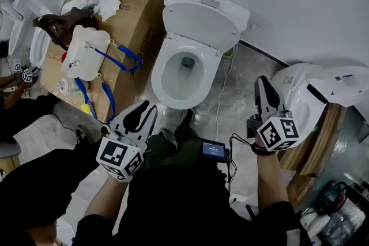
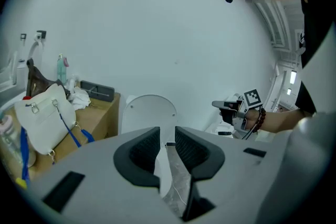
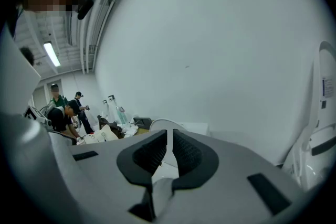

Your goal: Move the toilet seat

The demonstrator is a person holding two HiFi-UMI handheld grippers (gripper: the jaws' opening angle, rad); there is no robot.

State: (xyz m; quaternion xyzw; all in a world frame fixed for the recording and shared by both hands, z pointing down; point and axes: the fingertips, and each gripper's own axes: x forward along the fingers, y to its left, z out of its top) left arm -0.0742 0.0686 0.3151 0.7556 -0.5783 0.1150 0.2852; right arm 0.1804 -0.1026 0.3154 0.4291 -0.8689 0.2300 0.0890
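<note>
The left gripper (image 1: 144,106) has its two black ribbed fingers (image 2: 144,152) a narrow gap apart. Nothing sits in the gap. Through it the left gripper view shows only a strip of white porcelain and grey marbled floor (image 1: 236,89). The right gripper (image 1: 262,86) has its fingers (image 3: 191,155) drawn together, with only a thin slit showing near the tips, and it holds nothing. Neither gripper touches anything.

The white oval toilet seat (image 1: 157,75) appears to lie flat as a ring on the bowl of the white toilet. The solid white lid (image 1: 199,20) stands raised behind it, against the tank. In the left gripper view the lid (image 2: 149,113) rises upright just beyond the fingertips, straight ahead of the gap.

In the head view, the left gripper hangs near the front left of the bowl and points up toward it. Its tips are close to the seat's front edge but apart from it. The right gripper is to the right of the bowl, further from the seat. It is between the bowl and a second white toilet (image 1: 311,89) at the right edge.

A brown cardboard box (image 1: 138,14) stands left of the toilet, carrying a white handbag with blue straps (image 1: 86,55).
</note>
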